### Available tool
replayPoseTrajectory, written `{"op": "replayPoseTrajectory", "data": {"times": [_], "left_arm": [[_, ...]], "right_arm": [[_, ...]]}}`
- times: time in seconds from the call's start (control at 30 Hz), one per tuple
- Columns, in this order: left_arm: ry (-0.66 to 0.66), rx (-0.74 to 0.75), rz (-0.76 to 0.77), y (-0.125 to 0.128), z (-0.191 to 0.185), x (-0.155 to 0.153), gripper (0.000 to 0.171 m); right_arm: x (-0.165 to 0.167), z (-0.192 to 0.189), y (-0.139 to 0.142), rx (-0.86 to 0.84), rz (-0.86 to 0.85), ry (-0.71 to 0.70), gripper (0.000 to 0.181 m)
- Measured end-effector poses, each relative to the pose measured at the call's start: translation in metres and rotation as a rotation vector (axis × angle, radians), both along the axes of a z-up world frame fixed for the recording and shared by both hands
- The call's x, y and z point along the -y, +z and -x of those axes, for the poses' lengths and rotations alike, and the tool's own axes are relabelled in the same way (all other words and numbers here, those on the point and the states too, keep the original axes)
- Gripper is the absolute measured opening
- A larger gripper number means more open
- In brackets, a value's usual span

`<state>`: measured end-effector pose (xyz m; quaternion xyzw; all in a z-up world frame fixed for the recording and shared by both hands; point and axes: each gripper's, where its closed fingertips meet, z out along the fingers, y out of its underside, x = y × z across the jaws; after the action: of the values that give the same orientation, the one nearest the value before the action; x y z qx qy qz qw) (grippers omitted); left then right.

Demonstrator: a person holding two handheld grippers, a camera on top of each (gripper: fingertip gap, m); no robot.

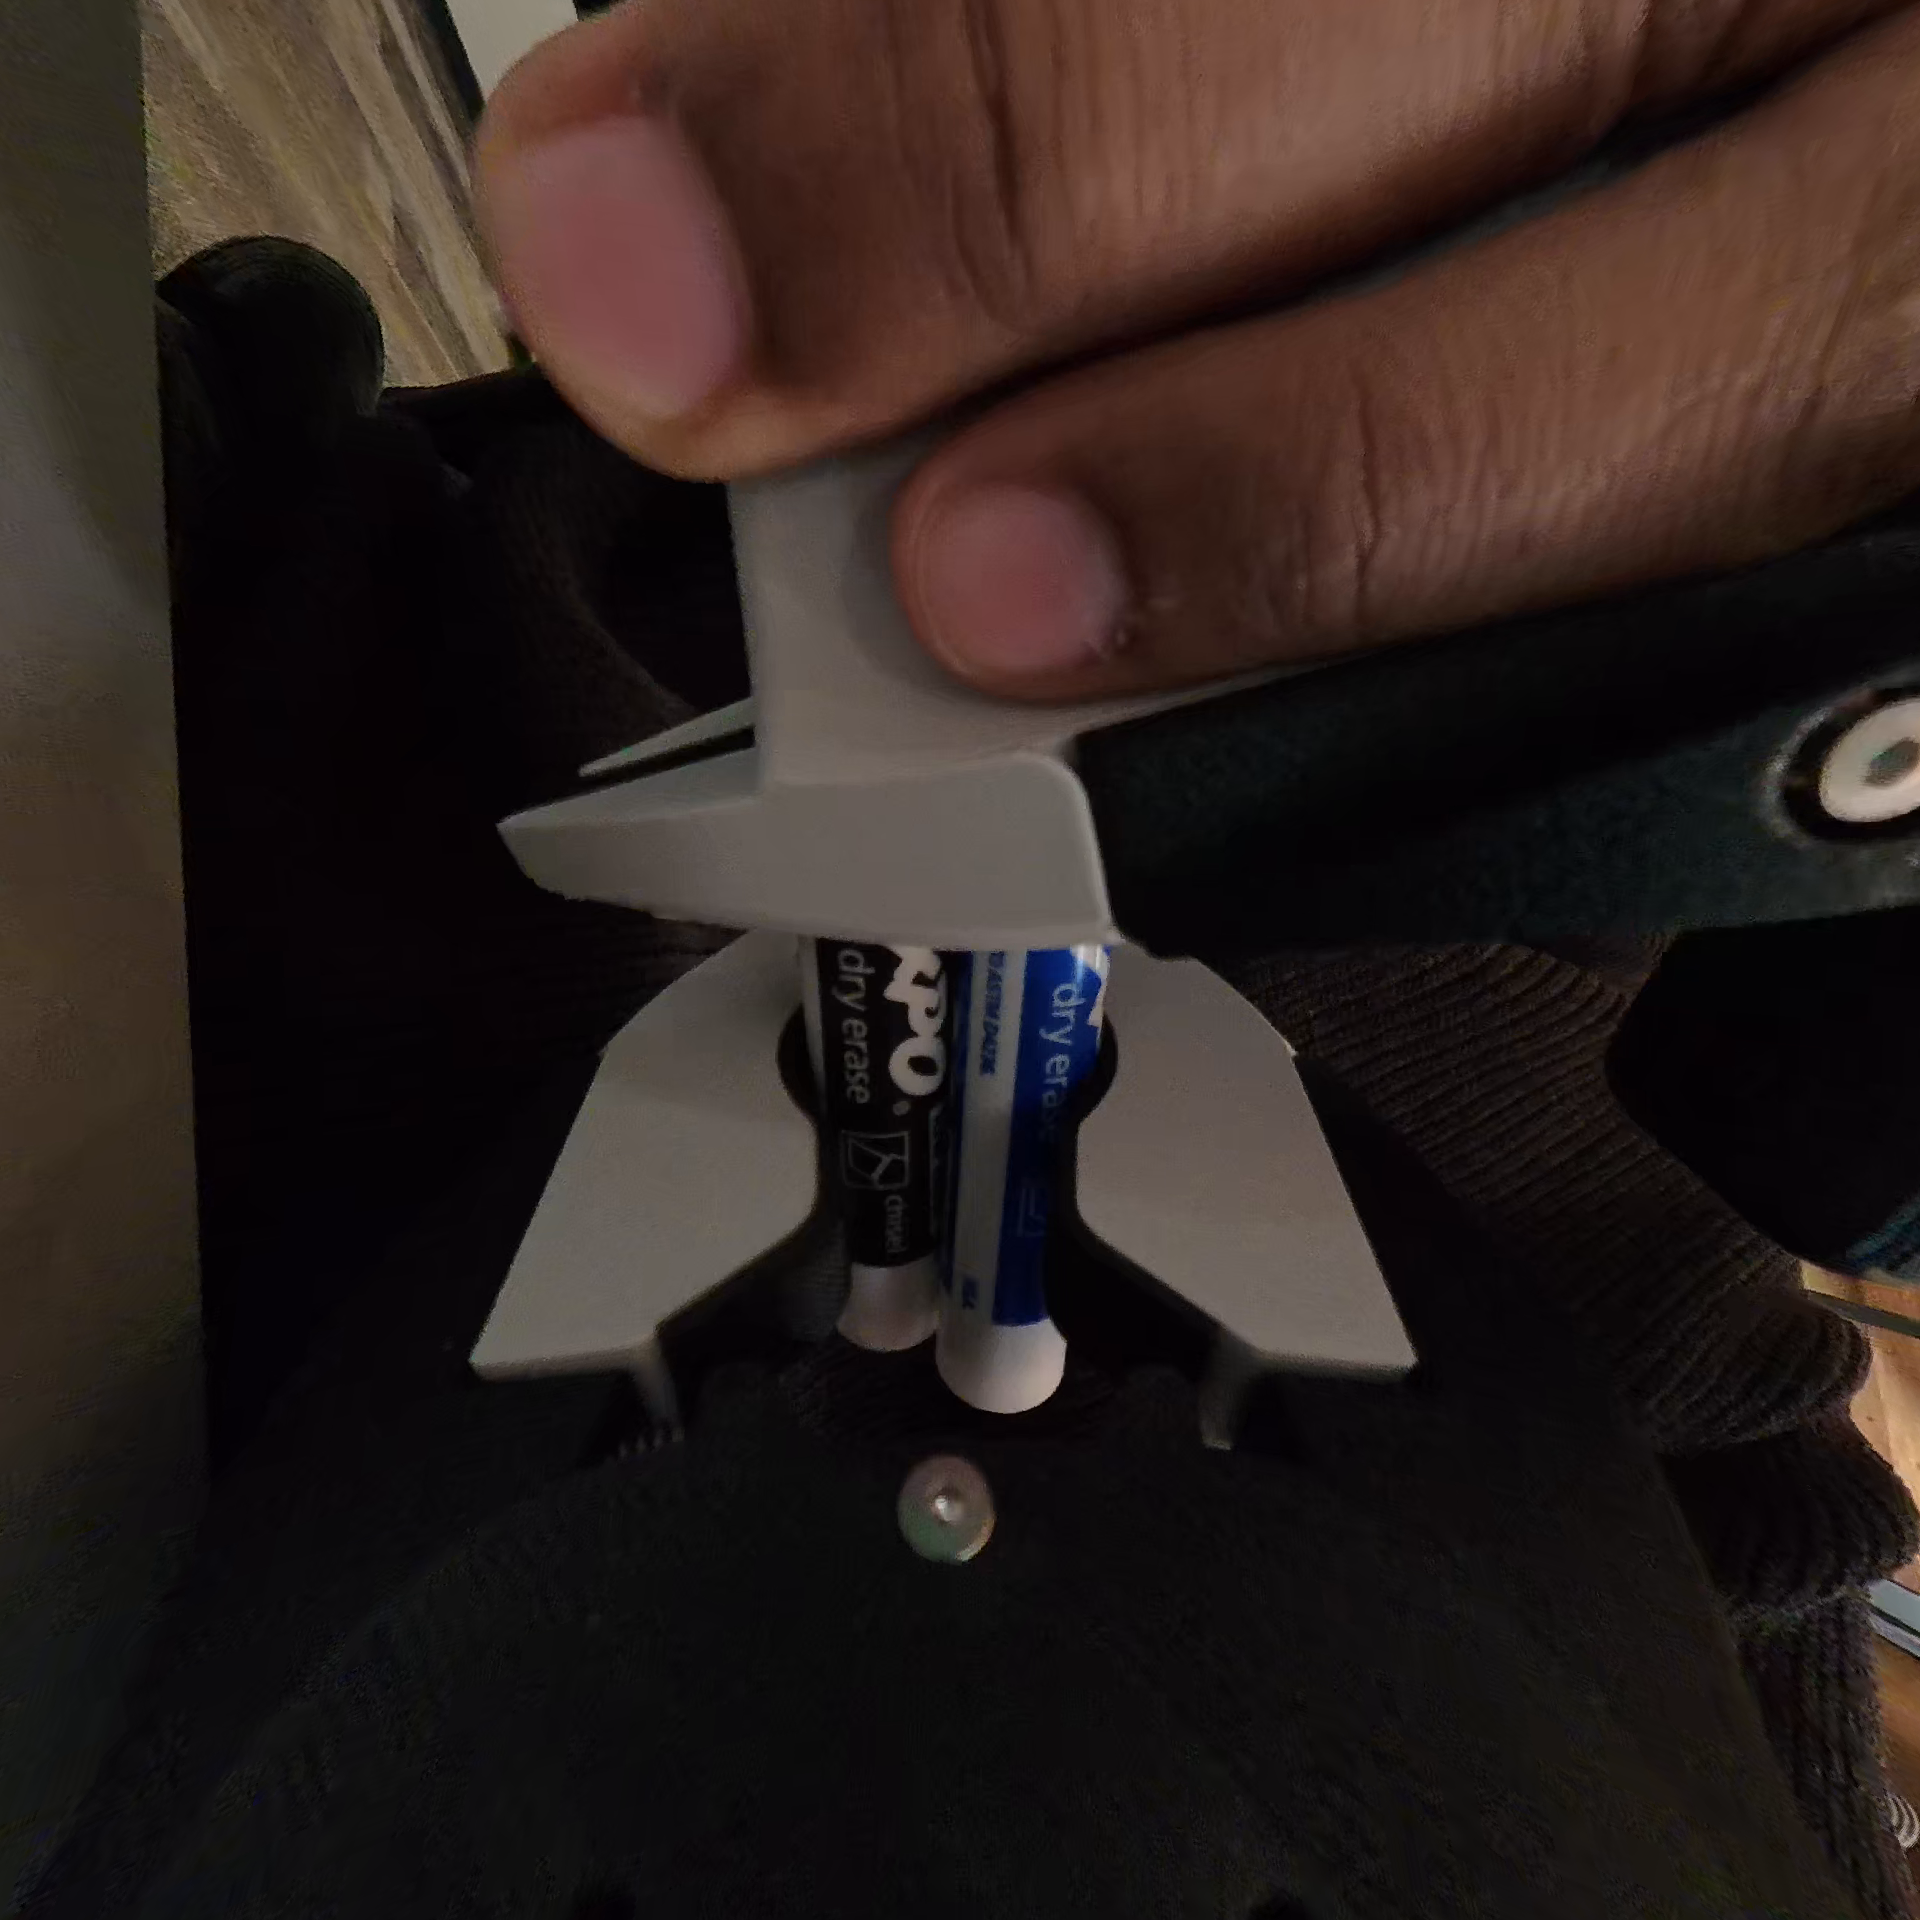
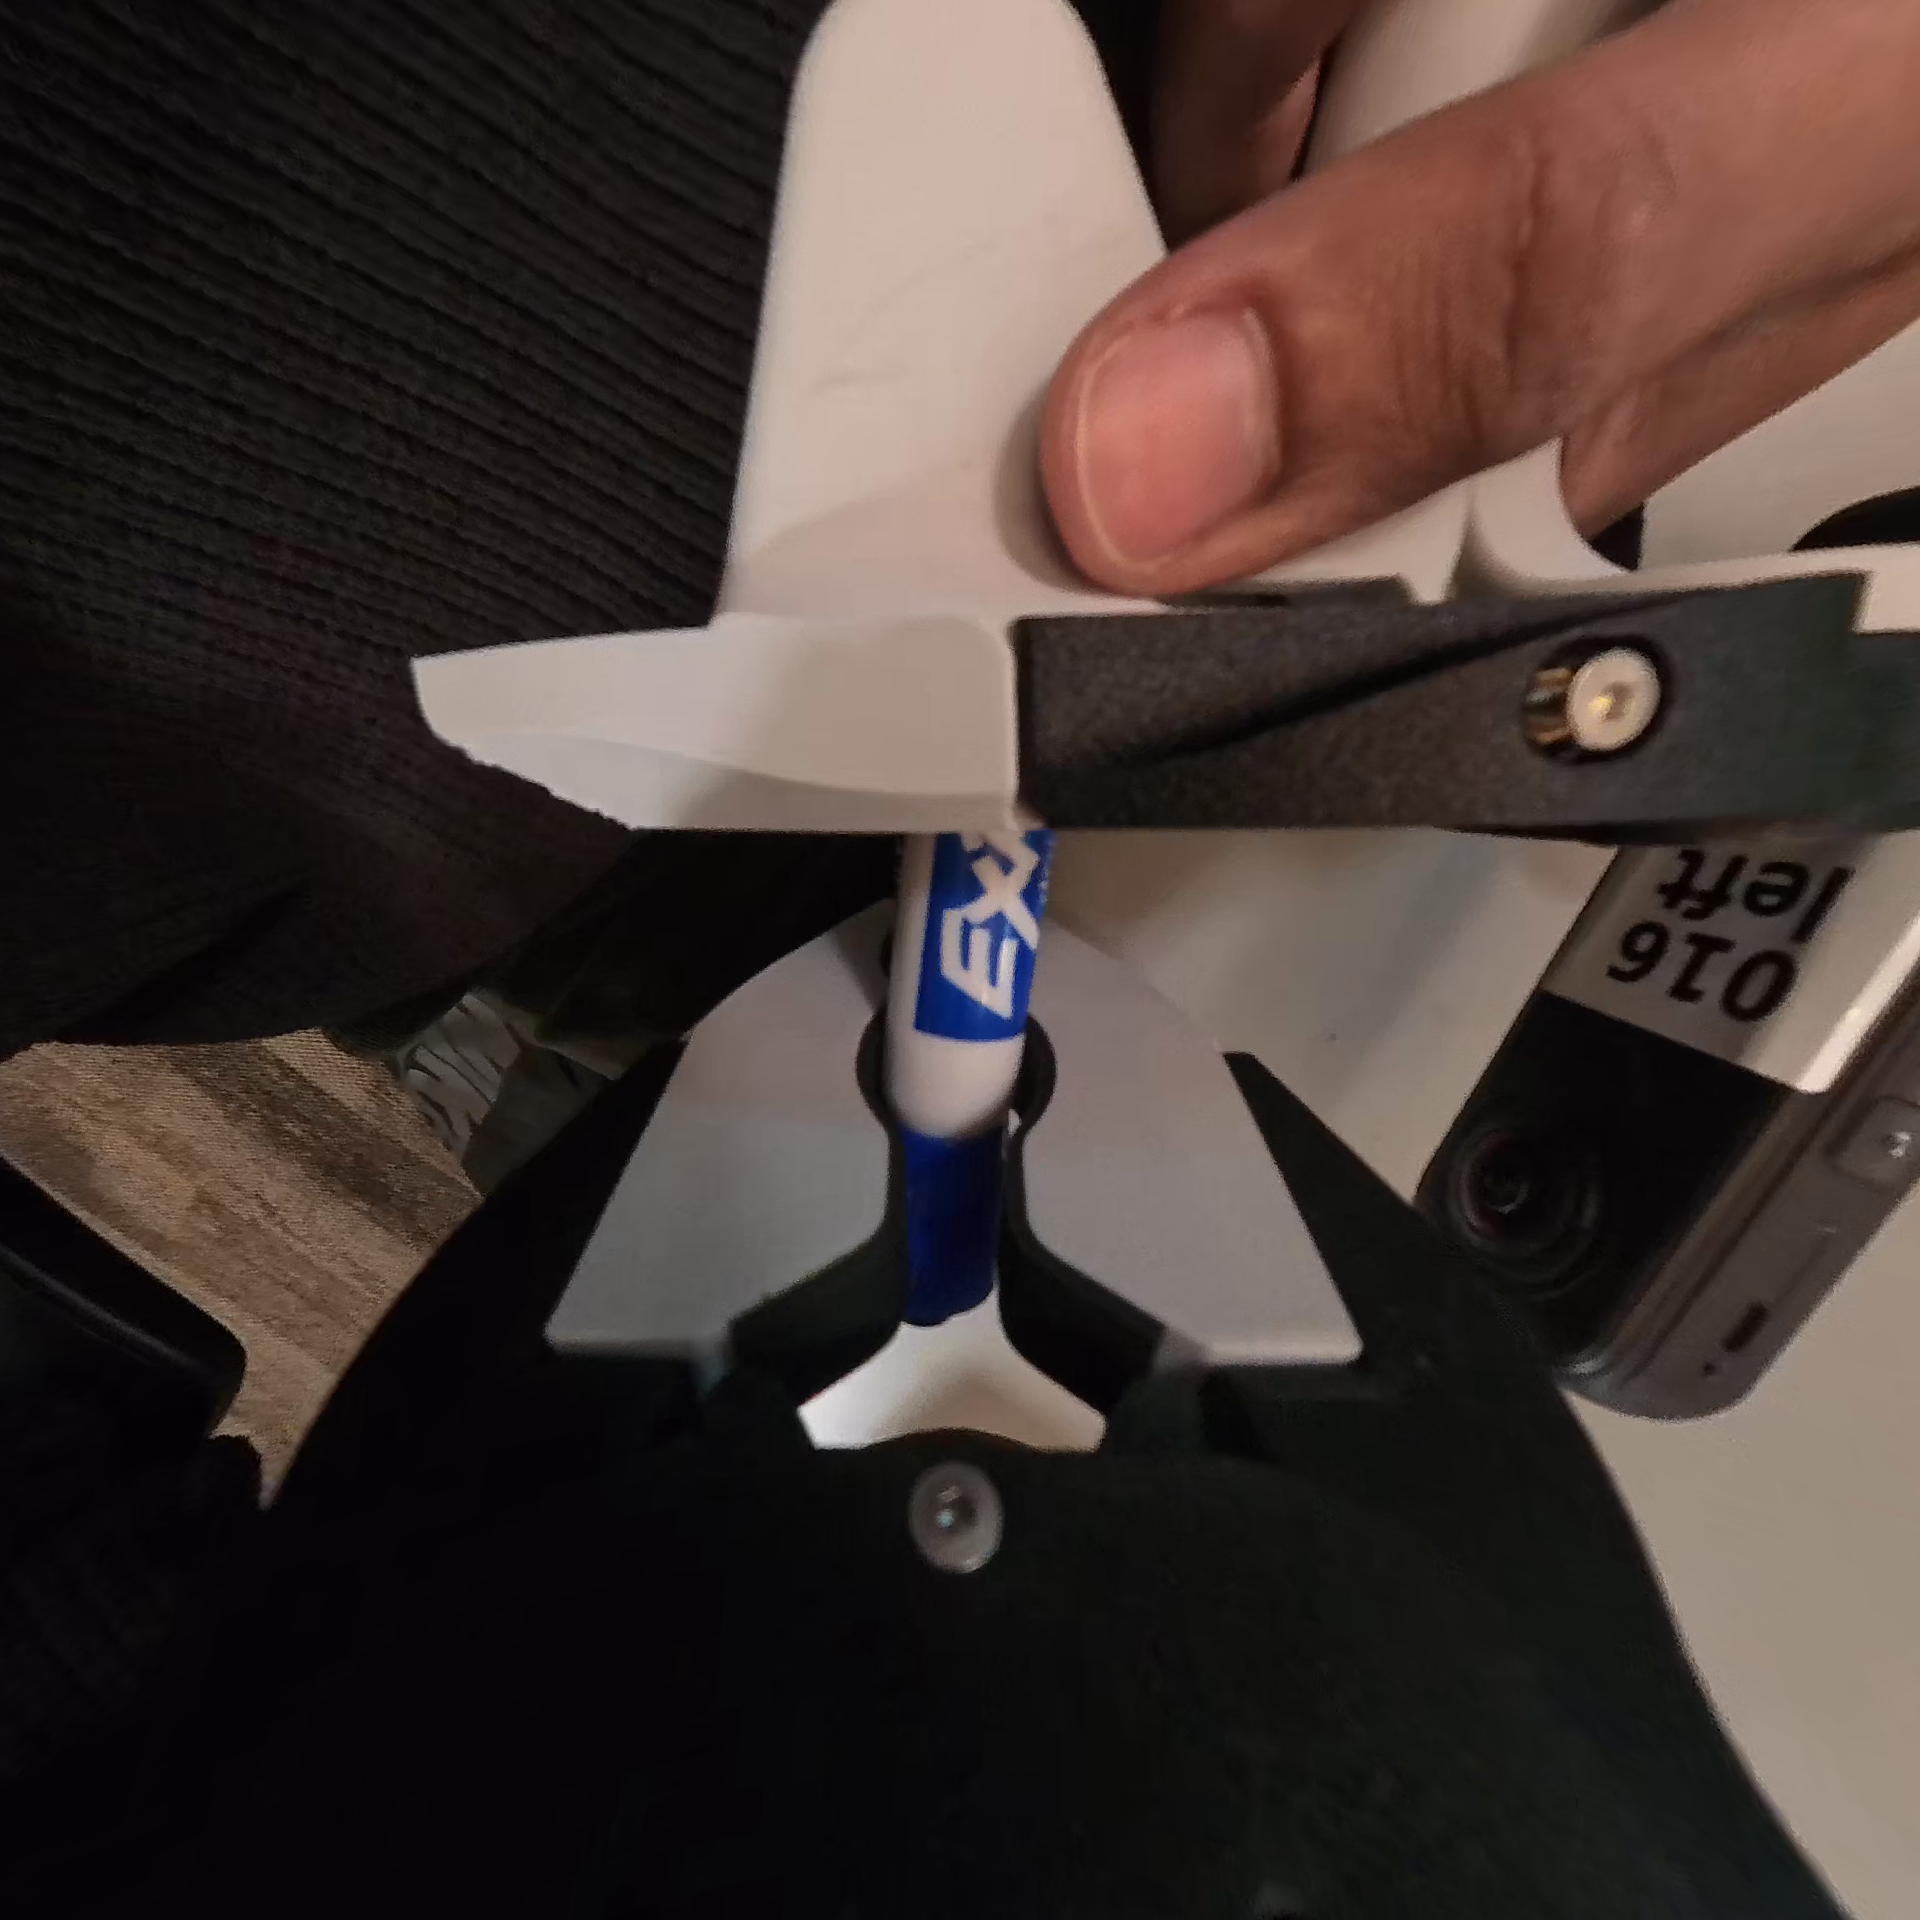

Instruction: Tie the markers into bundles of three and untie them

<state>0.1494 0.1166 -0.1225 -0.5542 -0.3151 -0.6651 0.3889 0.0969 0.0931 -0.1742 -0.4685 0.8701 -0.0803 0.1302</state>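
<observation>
In the left wrist view my left gripper (image 1: 951, 997) is shut on two dry-erase markers held side by side, a black marker (image 1: 883, 1091) and a blue marker (image 1: 1023, 1143), white butt ends toward the camera. My right gripper (image 1: 831, 831) crosses just above them and hides their far ends; a hand (image 1: 1143, 312) holds it. In the right wrist view my right gripper (image 2: 961, 987) is shut on the blue marker (image 2: 971, 966) at its blue cap (image 2: 945, 1226). The left gripper (image 2: 779, 727) crosses above it, with a thumb (image 2: 1174, 436) pressed on it.
Dark ribbed fabric (image 2: 312, 416) fills the background close behind both grippers. A strip of wood-look floor (image 2: 208, 1174) shows at the left. The left gripper's small camera (image 2: 1662, 1195) sits at the right. A pale upright surface (image 1: 62, 935) runs along the left edge.
</observation>
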Motion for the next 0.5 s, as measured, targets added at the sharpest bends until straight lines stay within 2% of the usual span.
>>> {"op": "replayPoseTrajectory", "data": {"times": [0.27, 0.5], "left_arm": [[-0.014, 0.019, 0.006, 0.001, -0.004, -0.001, 0.041], [0.082, -0.037, 0.040, -0.007, 0.008, -0.003, 0.041]], "right_arm": [[0.003, -0.002, -0.001, -0.012, 0.047, 0.038, 0.015], [0.004, 0.008, -0.005, -0.064, 0.052, 0.016, 0.015]]}}
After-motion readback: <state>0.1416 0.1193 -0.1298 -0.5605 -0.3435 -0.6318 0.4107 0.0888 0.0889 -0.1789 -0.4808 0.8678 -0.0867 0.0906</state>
